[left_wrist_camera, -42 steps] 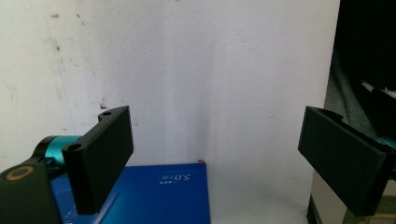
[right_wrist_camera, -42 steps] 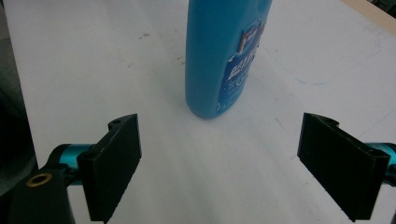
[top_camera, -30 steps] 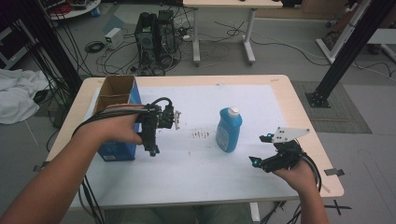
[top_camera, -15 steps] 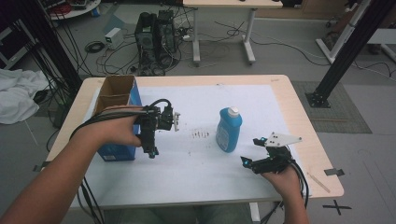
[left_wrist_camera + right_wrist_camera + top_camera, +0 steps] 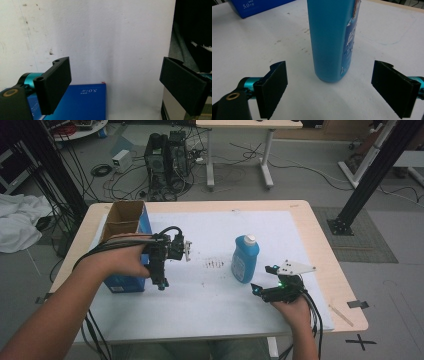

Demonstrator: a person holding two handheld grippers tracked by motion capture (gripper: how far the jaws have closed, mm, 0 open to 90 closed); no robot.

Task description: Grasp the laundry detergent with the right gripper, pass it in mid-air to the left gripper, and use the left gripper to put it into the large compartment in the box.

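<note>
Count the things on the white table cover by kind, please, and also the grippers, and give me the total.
Blue bottle: 1
Blue cardboard box, open on top: 1
Grippers: 2, the left gripper and the right gripper, both with fingers apart and holding nothing
Total: 4

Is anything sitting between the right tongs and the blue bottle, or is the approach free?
Nothing visible stands in the way. In the right gripper view the blue bottle stands upright straight ahead of the open right tongs, with only bare white table cover between them. The blue box sits well off to the side, by the left tongs.
</note>
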